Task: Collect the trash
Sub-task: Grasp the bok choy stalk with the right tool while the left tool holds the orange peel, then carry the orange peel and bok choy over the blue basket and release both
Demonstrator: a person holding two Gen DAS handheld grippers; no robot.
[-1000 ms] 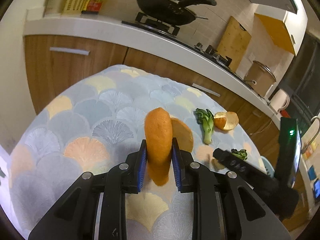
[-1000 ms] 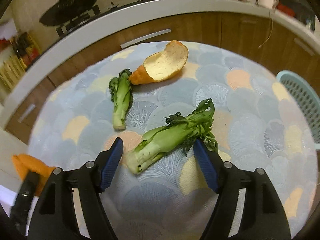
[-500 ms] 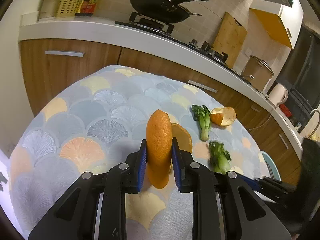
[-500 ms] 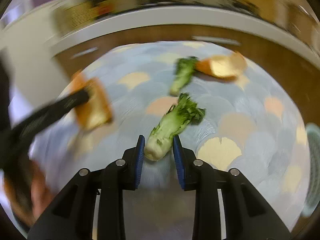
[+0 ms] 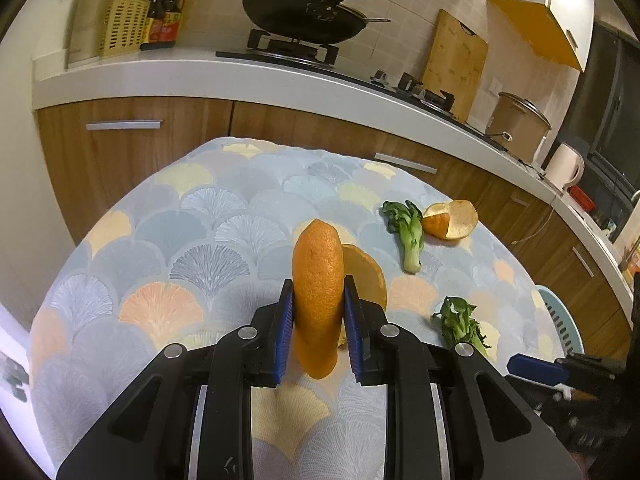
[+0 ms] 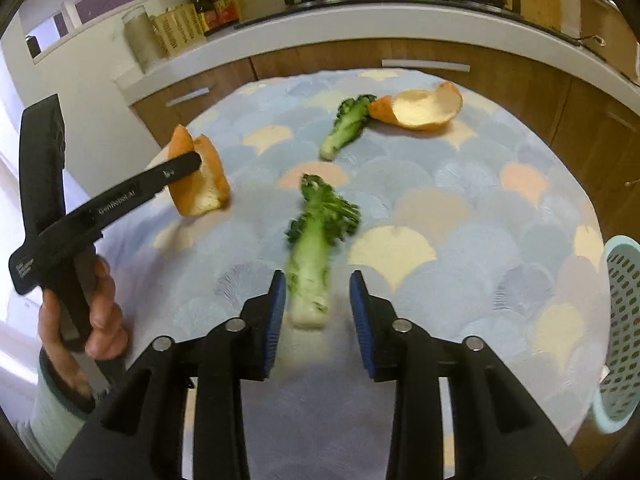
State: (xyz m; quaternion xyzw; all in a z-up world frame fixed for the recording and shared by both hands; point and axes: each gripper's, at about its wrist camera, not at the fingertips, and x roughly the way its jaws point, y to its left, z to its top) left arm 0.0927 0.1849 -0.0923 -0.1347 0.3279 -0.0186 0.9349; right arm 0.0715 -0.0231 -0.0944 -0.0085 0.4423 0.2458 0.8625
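My left gripper (image 5: 316, 312) is shut on an orange peel (image 5: 318, 276) and holds it upright above the table; it also shows in the right wrist view (image 6: 200, 176). My right gripper (image 6: 318, 300) stands open around the stem end of a green vegetable stalk (image 6: 314, 240), with gaps between the stem and both pads. This stalk shows in the left wrist view (image 5: 460, 322) too. A second stalk (image 6: 348, 124) and another orange peel (image 6: 420, 108) lie farther back on the table.
The round table has a scallop-pattern cloth (image 6: 460, 216). A light-blue perforated basket (image 6: 622, 320) stands at the table's right edge. A kitchen counter (image 5: 240, 76) with a wok (image 5: 304, 12) runs behind the table.
My right gripper, shut on the vegetable stalk half a second ago, now stands open around it. The left gripper keeps holding the orange peel, raised slightly.
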